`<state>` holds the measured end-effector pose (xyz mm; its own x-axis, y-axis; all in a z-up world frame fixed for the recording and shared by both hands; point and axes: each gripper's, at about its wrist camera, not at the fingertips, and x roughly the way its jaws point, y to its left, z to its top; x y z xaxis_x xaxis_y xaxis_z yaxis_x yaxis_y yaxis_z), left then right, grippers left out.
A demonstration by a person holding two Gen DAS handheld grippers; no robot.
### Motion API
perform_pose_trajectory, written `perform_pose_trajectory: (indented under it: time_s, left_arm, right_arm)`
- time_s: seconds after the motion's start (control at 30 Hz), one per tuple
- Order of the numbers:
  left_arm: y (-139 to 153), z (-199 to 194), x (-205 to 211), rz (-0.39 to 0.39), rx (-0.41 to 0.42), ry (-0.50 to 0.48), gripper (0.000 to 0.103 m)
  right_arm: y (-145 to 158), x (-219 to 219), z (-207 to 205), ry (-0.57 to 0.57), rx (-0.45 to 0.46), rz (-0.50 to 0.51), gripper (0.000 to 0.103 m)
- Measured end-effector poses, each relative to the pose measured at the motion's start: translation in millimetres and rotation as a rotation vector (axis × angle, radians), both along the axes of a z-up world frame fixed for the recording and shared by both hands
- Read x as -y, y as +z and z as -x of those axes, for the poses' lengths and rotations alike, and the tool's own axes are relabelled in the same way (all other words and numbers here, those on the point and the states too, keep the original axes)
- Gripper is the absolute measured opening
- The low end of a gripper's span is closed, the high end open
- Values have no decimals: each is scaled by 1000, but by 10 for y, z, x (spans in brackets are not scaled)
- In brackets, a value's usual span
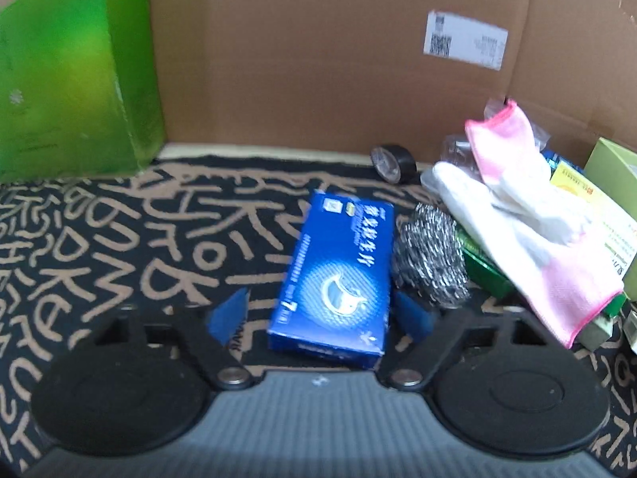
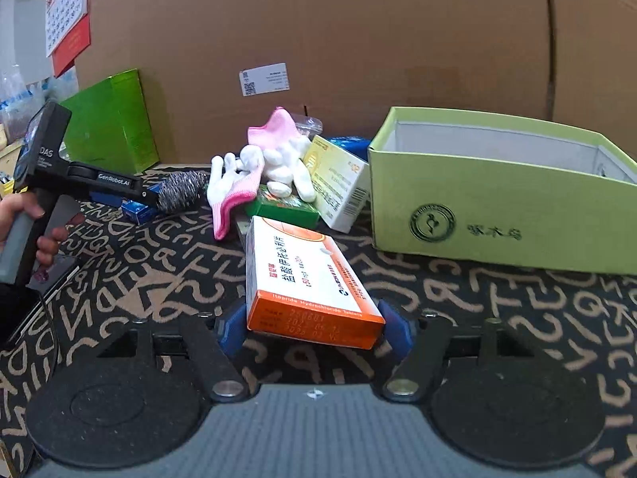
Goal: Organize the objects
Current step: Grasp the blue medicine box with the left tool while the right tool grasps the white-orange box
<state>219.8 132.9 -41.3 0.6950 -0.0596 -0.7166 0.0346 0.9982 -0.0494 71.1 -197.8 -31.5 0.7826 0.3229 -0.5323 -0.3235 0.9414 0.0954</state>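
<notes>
In the left wrist view a blue box (image 1: pixel 332 277) lies on the patterned carpet between the fingers of my left gripper (image 1: pixel 320 314), which is open with gaps on both sides. A steel wool scrubber (image 1: pixel 430 257) lies just right of it. In the right wrist view my right gripper (image 2: pixel 314 328) is shut on an orange and white medicine box (image 2: pixel 306 279), gripped at its near end. The left gripper (image 2: pixel 131 191) also shows there at the left, by the blue box (image 2: pixel 137 211) and scrubber (image 2: pixel 183 191).
An open light-green box (image 2: pixel 505 215) stands at the right. A pile holds pink and white gloves (image 2: pixel 274 159), a green packet (image 2: pixel 284 205) and a yellow and white box (image 2: pixel 338 183). A bright green box (image 1: pixel 75 75), black tape roll (image 1: pixel 392 163) and cardboard wall (image 1: pixel 318 47) stand behind.
</notes>
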Motion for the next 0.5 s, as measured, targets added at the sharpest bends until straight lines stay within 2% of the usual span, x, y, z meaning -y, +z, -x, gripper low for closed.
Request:
perform_pose_trajectory:
  time_s: [0.07,0.17,0.3,0.4,0.5]
  left_arm:
    - [-5,32,66,-46,16,-25,60]
    - [15,142,180,-54,14,-61,56]
    - [64,509,396,-36,-8,-140,55]
    - [56,937,605,-25,-3,-232,55]
    - [60,1302,754,-22,3,-283,57]
  right_arm:
    - [5,-23,75,-5,0,31,72]
    - [11,-59,202,2,6,86,72]
    - [2,-30,333,-4,-8,122,72]
    - [-3,31,432,-18,-29,134,72]
    - [-16,87,542,-13,-57,133,73]
